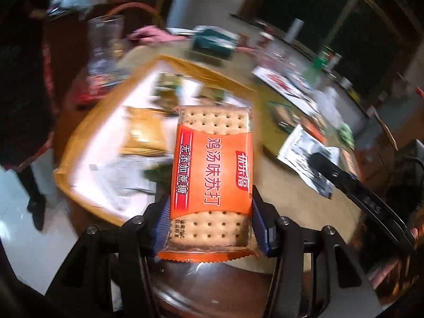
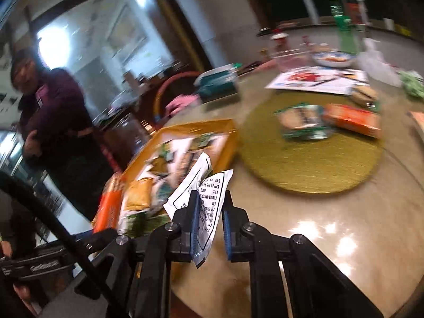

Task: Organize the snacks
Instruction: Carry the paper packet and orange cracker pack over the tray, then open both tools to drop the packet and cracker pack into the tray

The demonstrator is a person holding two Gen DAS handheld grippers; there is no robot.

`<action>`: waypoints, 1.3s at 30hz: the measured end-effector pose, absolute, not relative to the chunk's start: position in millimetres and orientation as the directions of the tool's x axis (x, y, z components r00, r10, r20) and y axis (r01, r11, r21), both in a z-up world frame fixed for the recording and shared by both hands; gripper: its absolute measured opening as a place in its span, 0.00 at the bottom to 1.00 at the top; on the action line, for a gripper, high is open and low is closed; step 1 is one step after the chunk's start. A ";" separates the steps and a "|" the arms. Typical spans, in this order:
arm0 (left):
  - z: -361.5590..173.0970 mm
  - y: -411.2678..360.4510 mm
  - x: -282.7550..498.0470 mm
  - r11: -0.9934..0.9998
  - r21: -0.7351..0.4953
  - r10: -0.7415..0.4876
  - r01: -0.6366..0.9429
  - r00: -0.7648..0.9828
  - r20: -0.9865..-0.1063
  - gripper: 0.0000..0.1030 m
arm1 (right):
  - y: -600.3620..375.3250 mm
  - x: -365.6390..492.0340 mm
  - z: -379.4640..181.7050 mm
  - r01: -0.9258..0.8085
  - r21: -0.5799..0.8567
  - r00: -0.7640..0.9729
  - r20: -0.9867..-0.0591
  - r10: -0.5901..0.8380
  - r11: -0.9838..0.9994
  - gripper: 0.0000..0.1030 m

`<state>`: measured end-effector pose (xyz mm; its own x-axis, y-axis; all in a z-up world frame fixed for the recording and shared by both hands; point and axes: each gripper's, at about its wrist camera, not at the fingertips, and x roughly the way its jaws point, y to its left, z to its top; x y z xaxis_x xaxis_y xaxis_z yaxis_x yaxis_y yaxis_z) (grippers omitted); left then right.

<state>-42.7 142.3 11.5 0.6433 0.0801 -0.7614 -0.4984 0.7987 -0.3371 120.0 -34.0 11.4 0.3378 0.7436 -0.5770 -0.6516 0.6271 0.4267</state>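
Step in hand: both grippers carry a snack each towards the yellow-rimmed tray (image 1: 79,143), the landmark here; I judge this to be mid-transfer, with neither packet let go.
Bystander: a person (image 2: 53,111) in a dark top stands beyond the tray's far left side, arms folded, off the table.
Left gripper (image 1: 209,220): clenched on the orange cracker packet (image 1: 212,169), the blue pads pressing its two long edges near the lower end; the packet stands up and away from the jaws, held above the tray's near right corner.
Tray contents: several wrappers lie inside, too blurred to name, among them a tan packet (image 1: 143,132).
Right gripper (image 2: 210,225): angled downward just right of the tray's near corner, with a white printed sachet (image 2: 204,201) between its blue pads; the left pad lies on the sachet, a slight gap shows at the right pad, yet the jaws read as nearly closed, so I take it as gripped.
Left behind: right of the tray, on the round green mat (image 2: 312,159), lie a green packet (image 2: 302,124) and another orange packet (image 2: 352,119).
Next move: each gripper needs to come lower over a bare patch of the tray and release; the upright cracker packet likely wants tipping flat first.
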 end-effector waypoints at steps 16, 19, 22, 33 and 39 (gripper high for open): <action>-23.3 210.2 -37.4 0.734 -0.293 0.146 -0.612 0.564 -0.812 0.53 | 132.5 139.5 -16.5 -0.741 0.388 0.155 -0.696 0.701 0.548 0.14; -29.9 212.1 -30.1 0.744 -0.258 0.158 -0.617 0.537 -0.829 0.53 | 141.8 137.8 -22.0 -0.750 0.364 0.162 -0.709 0.687 0.552 0.14; -29.9 209.6 -28.5 0.755 -0.239 0.164 -0.611 0.529 -0.833 0.57 | 143.7 138.7 -28.0 -0.741 0.372 0.149 -0.720 0.677 0.559 0.17; 11.6 161.1 -24.5 0.828 -0.228 0.161 -0.512 0.608 -0.777 0.83 | 57.8 145.8 10.9 -0.707 0.432 0.202 -0.635 0.746 0.559 0.68; 25.8 113.8 -4.3 0.880 -0.264 0.048 -0.396 0.625 -0.779 0.83 | -20.1 160.2 10.0 -0.654 0.462 0.228 -0.634 0.739 0.598 0.75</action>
